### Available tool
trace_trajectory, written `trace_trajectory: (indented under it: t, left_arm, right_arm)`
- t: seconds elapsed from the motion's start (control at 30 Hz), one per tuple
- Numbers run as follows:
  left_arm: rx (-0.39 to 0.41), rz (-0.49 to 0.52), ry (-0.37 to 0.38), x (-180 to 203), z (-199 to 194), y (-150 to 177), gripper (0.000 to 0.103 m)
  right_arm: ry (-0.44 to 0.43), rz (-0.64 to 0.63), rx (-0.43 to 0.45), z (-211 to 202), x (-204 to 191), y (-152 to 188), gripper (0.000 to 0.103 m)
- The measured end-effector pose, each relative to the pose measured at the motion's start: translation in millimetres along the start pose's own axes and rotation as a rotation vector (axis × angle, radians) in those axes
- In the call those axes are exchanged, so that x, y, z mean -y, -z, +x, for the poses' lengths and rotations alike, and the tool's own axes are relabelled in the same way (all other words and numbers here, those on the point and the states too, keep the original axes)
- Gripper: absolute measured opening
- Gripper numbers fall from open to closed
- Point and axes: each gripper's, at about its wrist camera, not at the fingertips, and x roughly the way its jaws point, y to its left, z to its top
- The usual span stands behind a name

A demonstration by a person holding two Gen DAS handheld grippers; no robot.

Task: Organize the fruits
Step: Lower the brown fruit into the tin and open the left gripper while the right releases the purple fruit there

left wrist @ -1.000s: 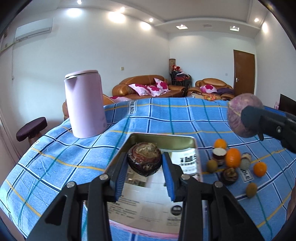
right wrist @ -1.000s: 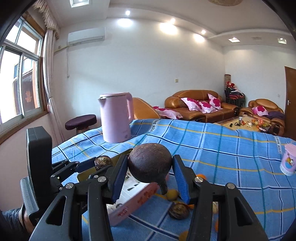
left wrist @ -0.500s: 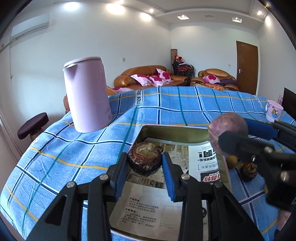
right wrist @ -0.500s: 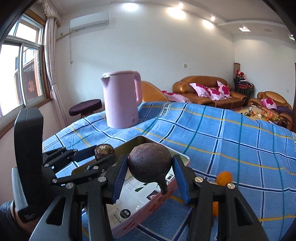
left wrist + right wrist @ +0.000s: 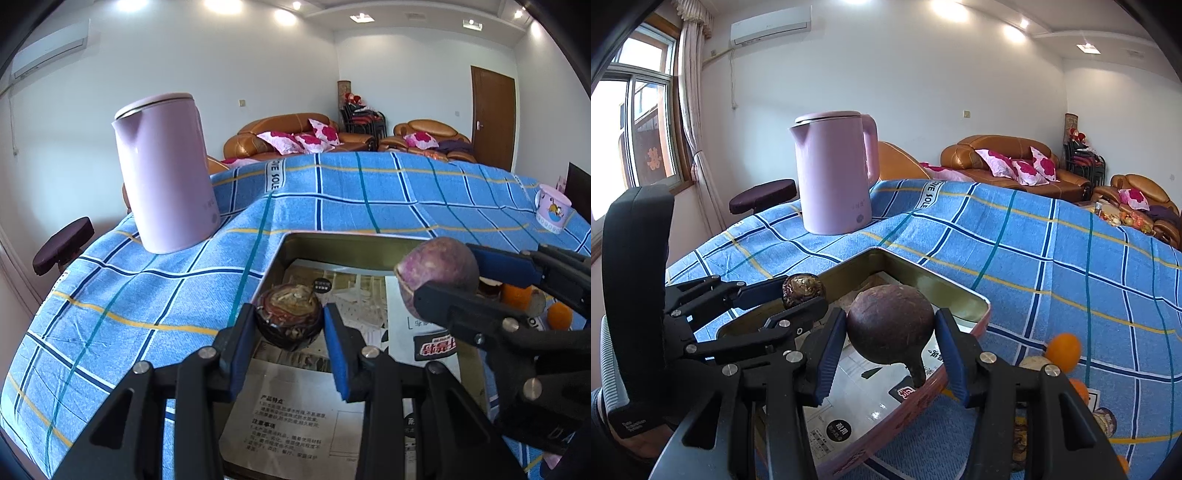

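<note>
**A:** What did I have in each hand at that point?

**B:** My left gripper (image 5: pixel 290 330) was clamped on a dark, wrinkled fruit (image 5: pixel 288 317), its blue pads (image 5: pixel 334 343) pressed to both sides. I held it above the paper-lined tin tray (image 5: pixel 332 242), near the tray's left wall.

**A:** And the right?

**B:** My right gripper (image 5: pixel 892 345) was closed on a round purple-brown fruit (image 5: pixel 890 326) with a short stem pointing down. It hung over the tray too, towards its right side. From the left camera, that fruit (image 5: pixel 437 275) sat just to the right of the wrinkled one, the two apart.

**A:** Anything I couldn't read?

**B:** I couldn't tell whether either fruit touched the paper liner (image 5: pixel 295 417); both looked lifted. The near end of the tray was hidden behind my gripper frames. The right gripper's body covered part of the loose fruit beyond the tray's right wall.

**A:** What lay around it?

**B:** A few oranges (image 5: pixel 1063 349) and other small fruits sat on the blue checked cloth (image 5: pixel 147 295), just right of the tray, partly cut off. A pink kettle (image 5: pixel 166 173) stood upright beyond the tray's far left corner. A pink mug (image 5: pixel 552 212) stood well apart at the far right edge of the table.
</note>
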Motion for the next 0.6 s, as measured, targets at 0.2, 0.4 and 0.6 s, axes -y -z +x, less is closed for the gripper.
trace_trajectory:
  t: [0.2, 0.4, 0.6]
  left_arm:
    - [-0.028, 0.019, -0.006, 4.1, 4.8, 0.2, 0.039]
    - [-0.037, 0.042, -0.015, 8.1, 6.5, 0.8, 0.040]
    - [-0.030, 0.063, -0.026, 11.5, 5.4, 0.8, 0.046]
  right_arm:
    - [-0.010, 0.008, -0.023, 5.9, 2.9, 0.0, 0.052]
    - [-0.022, 0.018, -0.037, 11.3, 4.9, 0.7, 0.052]
    - [-0.040, 0.033, -0.048, 14.2, 6.1, 1.8, 0.053]
